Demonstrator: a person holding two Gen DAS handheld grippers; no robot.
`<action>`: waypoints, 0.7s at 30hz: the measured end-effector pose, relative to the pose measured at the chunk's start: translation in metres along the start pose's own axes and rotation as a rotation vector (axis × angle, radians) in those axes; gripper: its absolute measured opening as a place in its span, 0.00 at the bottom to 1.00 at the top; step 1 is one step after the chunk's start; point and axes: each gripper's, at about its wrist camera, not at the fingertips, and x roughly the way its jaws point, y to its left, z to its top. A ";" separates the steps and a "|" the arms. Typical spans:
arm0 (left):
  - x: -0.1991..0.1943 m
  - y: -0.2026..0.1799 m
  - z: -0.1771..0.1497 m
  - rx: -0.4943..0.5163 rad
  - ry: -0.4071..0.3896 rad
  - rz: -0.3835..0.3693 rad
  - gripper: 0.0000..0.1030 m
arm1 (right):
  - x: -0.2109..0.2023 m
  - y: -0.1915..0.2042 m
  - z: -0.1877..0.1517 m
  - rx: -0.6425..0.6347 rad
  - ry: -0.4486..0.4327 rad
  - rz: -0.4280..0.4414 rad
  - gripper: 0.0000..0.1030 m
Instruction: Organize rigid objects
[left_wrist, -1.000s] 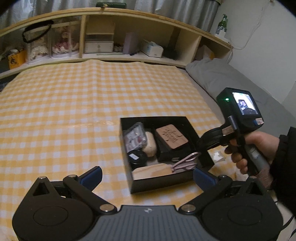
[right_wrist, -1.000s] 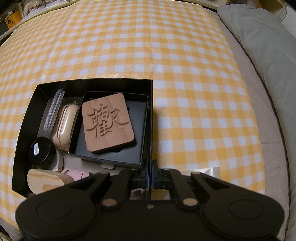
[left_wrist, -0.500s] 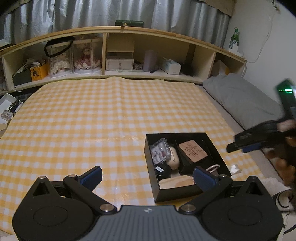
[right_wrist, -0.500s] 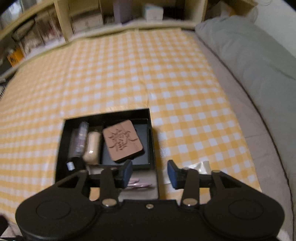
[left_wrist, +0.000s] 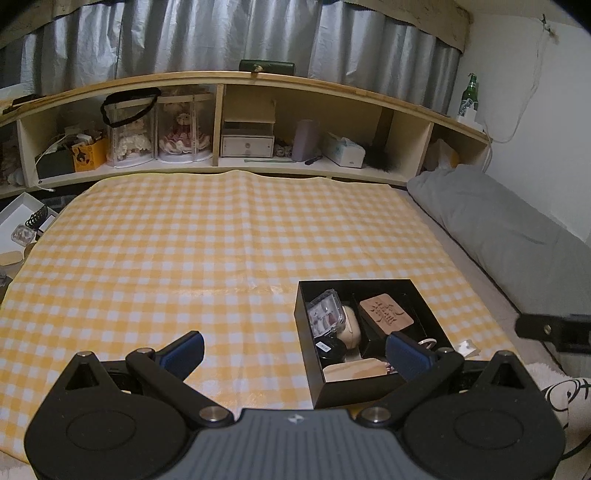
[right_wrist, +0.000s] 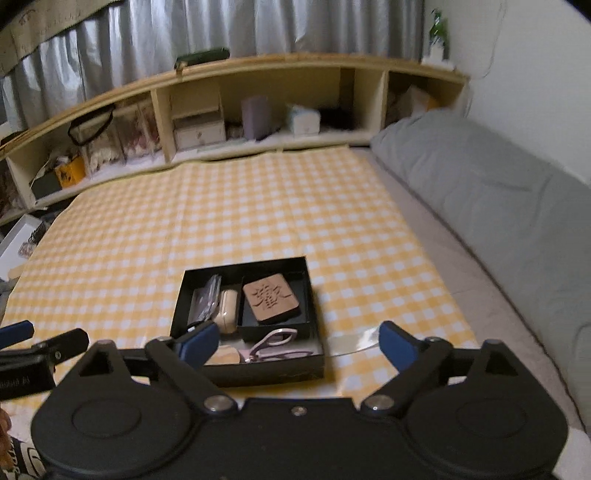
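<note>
Black box (right_wrist: 312, 369) sits on the checked bed cover, packed, below and ahead of both tools. Right tool (right_wrist: 293, 341) opening wide, empty, nearer; left tool (left_wrist: 295, 350) wide, empty.

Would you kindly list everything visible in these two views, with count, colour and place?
box: one, black, open, on the cloth near its right edge
carved tile: one, brown, in a smaller black tray inside the box
scissors: one, pink, in the box's near end
case: one, cream, left of the tray
clear packet: one, beside the case
round jar: one, black, in the box
cloth: one, yellow-and-white check, on the bed
pillow: one, grey, right of the cloth
shelf: one, wooden, behind the bed
bottle: one, green, at the shelf's right end
left gripper: open, empty
right gripper: jaws opening, nothing between them
</note>
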 end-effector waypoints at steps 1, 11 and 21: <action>-0.002 0.001 -0.001 -0.001 -0.003 0.001 1.00 | -0.004 0.003 -0.004 -0.002 -0.012 -0.010 0.97; -0.019 -0.001 -0.018 0.058 -0.058 0.062 1.00 | -0.018 0.012 -0.033 -0.005 -0.103 -0.073 0.98; -0.024 -0.002 -0.024 0.072 -0.077 0.070 1.00 | -0.029 0.020 -0.052 -0.007 -0.196 -0.097 0.98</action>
